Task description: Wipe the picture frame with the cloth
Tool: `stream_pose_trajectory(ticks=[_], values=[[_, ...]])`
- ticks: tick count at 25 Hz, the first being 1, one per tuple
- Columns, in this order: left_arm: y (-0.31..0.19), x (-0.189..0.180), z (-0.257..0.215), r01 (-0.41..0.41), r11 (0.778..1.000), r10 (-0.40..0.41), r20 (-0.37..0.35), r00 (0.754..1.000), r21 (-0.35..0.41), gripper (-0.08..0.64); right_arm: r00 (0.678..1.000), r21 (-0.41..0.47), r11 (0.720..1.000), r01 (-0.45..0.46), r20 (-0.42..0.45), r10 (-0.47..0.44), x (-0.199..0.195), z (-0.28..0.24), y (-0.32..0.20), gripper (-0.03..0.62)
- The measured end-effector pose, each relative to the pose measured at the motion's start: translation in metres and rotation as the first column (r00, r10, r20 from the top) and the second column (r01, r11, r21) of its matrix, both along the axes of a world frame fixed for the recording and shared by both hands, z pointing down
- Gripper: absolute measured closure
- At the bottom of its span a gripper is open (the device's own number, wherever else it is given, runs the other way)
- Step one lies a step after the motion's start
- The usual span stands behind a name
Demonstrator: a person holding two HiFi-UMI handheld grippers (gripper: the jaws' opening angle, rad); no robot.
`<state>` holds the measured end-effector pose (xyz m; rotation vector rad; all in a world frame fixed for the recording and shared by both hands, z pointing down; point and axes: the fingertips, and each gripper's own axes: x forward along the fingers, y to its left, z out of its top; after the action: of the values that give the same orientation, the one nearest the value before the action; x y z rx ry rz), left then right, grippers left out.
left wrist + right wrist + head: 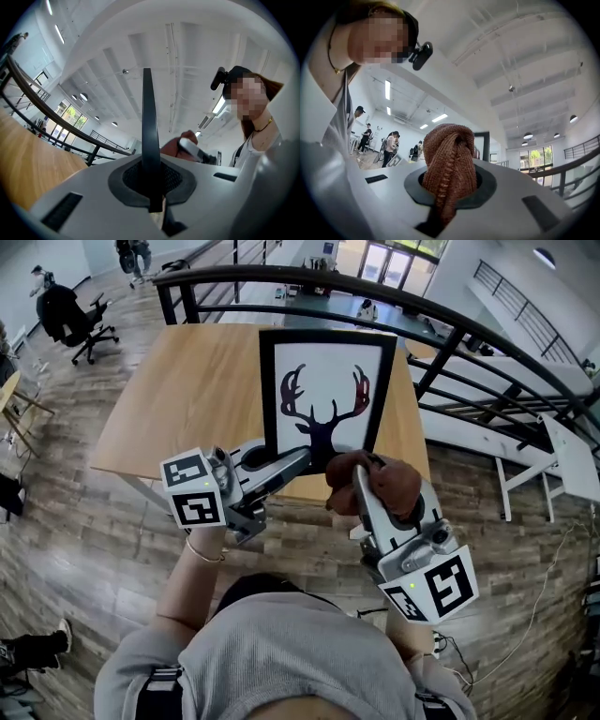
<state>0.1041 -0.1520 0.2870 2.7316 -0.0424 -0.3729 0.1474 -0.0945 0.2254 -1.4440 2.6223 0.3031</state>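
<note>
Two grippers are in play, and both meet at the bottom edge of the picture frame (326,395), which stands upright and lifted off the wooden table (187,399) behind it. It is a black-bordered frame with a dark antlered stag's head on white.

The left gripper (298,461) comes in at the frame's lower left. Its jaws are pressed together on the thin black border, which runs edge-on straight up from between them in the left gripper view. That grip looks like the only thing keeping the frame up.

The right gripper (364,479) sits at the frame's lower right corner, its jaws clamped on a bunched rust-brown cloth (389,486). The knitted wad bulges out well past the jaw tips. From where I stand, the cloth is right against that corner or just in front of it. Whether it presses on the glass I can't tell.

As for progress, my guess is that the setup is finished: the frame is gripped and presented, and the cloth is loaded. No streak or cleaned patch shows, so I can't say any part has been wiped. The whole glass above the stag, the top border and both sides look left to do.
</note>
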Motion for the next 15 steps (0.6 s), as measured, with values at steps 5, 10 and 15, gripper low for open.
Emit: stream_pose_trajectory(ticks=[5, 10, 15], values=[[-0.003, -0.001, 0.007, -0.028, 0.999, 0.029, 0.027, 0.999, -0.021, 0.543, 0.989, 0.278, 0.95, -0.14, -0.011, 0.149, 0.02, -0.098, -0.004, 0.548], [0.003, 0.0, 0.003, -0.066, 0.998, 0.066, 0.032, 0.997, -0.001, 0.543, 0.977, 0.342, 0.918, -0.201, -0.002, 0.215, 0.031, -0.131, -0.034, 0.548], [0.01, -0.003, -0.007, -0.115, 0.993, 0.115, -0.011, 0.993, 0.015, 0.543, 0.97, 0.296, 0.926, -0.233, 0.0, 0.243, 0.036, -0.111, -0.064, 0.548]])
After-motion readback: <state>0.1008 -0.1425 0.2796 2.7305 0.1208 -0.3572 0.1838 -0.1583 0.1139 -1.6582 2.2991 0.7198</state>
